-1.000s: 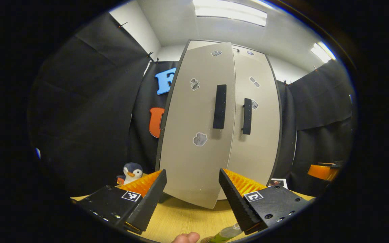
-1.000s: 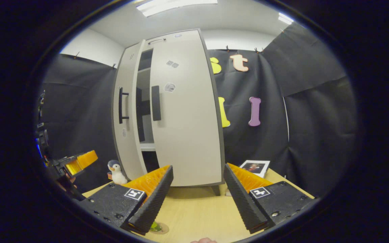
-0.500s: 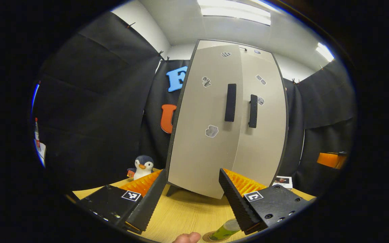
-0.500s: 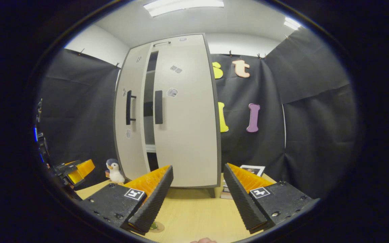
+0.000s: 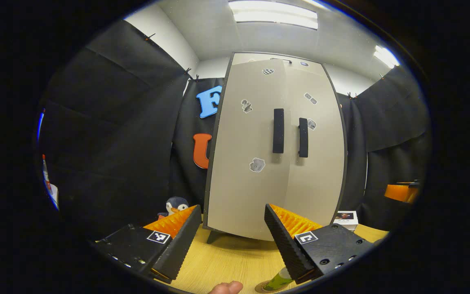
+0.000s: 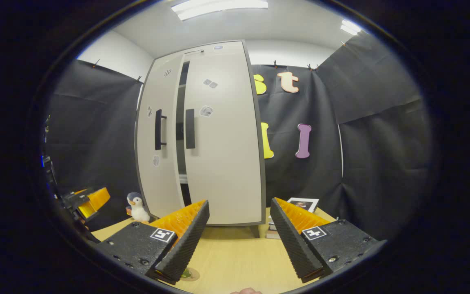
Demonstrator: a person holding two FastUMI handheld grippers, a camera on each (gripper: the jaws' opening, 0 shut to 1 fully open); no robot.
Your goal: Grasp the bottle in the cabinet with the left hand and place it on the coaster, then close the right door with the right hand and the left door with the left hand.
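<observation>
The tall pale cabinet (image 5: 259, 192) stands on the wooden table. Its right door (image 6: 222, 134) lies flush. Its left door (image 6: 157, 163) sits nearly flush, with a narrow dark gap beside it in the right gripper view. Two dark handles (image 5: 278, 130) hang side by side. The green bottle (image 5: 278, 281) stands on the round coaster (image 5: 264, 288), partly hidden behind one finger. My left gripper (image 5: 231, 209) is open, held back from the left door and touching nothing. My right gripper (image 6: 239, 204) is open and empty in front of the right door.
A toy penguin (image 6: 137, 206) sits left of the cabinet. A stack of books with a picture card (image 6: 302, 203) lies at its right. The left gripper (image 6: 90, 200) shows far left, and the right gripper (image 5: 400, 192) far right. Bare table (image 6: 235, 257) lies before the cabinet.
The left door has swung in from well ajar to nearly flush, and the gap has narrowed. My left gripper has drawn back from the door. The right gripper has barely moved.
</observation>
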